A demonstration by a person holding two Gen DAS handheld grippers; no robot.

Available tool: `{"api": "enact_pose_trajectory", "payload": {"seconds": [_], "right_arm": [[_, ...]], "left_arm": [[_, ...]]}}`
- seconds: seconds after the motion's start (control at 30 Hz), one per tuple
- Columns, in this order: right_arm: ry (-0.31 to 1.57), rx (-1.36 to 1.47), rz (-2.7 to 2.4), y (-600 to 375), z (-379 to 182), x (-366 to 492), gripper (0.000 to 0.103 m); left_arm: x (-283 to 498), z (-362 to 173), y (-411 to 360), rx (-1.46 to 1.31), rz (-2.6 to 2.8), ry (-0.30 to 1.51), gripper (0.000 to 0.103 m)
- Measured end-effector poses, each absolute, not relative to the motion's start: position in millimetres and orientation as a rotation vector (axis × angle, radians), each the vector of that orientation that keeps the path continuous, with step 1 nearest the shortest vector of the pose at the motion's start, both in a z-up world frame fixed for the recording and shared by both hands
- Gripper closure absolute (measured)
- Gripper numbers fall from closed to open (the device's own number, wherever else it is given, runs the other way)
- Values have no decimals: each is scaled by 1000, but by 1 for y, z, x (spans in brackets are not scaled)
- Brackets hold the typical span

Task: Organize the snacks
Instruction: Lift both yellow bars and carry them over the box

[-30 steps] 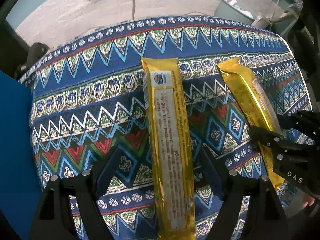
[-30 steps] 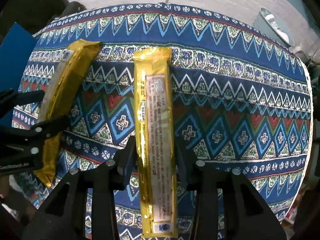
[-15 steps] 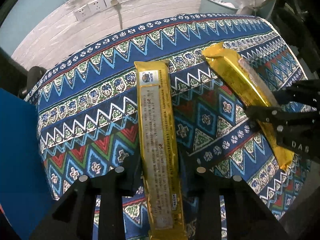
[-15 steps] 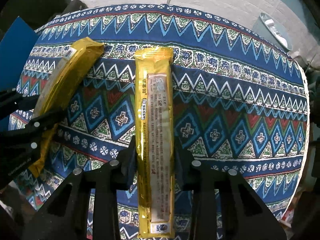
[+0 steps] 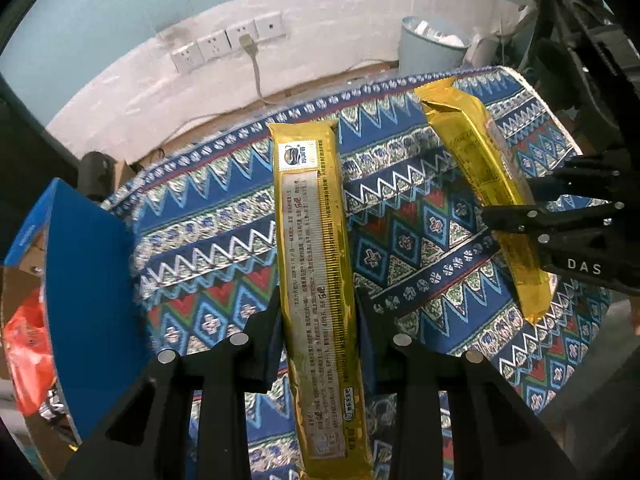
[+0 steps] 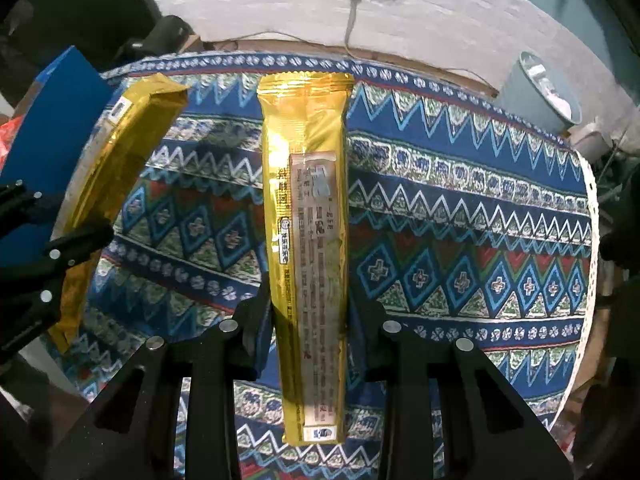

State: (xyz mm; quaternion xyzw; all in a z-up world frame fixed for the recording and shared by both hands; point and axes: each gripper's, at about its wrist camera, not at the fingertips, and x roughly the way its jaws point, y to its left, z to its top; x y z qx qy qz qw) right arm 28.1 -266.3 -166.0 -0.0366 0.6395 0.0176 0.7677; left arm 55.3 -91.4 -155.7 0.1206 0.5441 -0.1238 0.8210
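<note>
Right gripper (image 5: 516,208): white letters "DAS" on its black body, seen from the left wrist view. Gold snack pack (image 5: 320,280) in the left gripper: round logo and dense printed label, too small to read. Second gold snack pack (image 6: 312,248): label print likewise unreadable

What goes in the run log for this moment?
left gripper: shut on gold snack pack | right gripper: shut on second gold pack | both above patterned cloth

Gold snack packs (image 5: 316,264) (image 6: 308,216); blue zigzag-diamond tablecloth (image 5: 208,240); blue box (image 5: 88,280); black tools (image 5: 316,344).
</note>
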Motion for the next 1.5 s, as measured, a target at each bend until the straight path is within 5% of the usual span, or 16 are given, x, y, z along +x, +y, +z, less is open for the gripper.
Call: {"api": "enact_pose_trajectory", "payload": {"seconds": [1.5], "right_arm": [[1061, -115, 351, -99, -16, 65, 74]], "left_arm": [[13, -45, 52, 137, -17, 905, 75]]}}
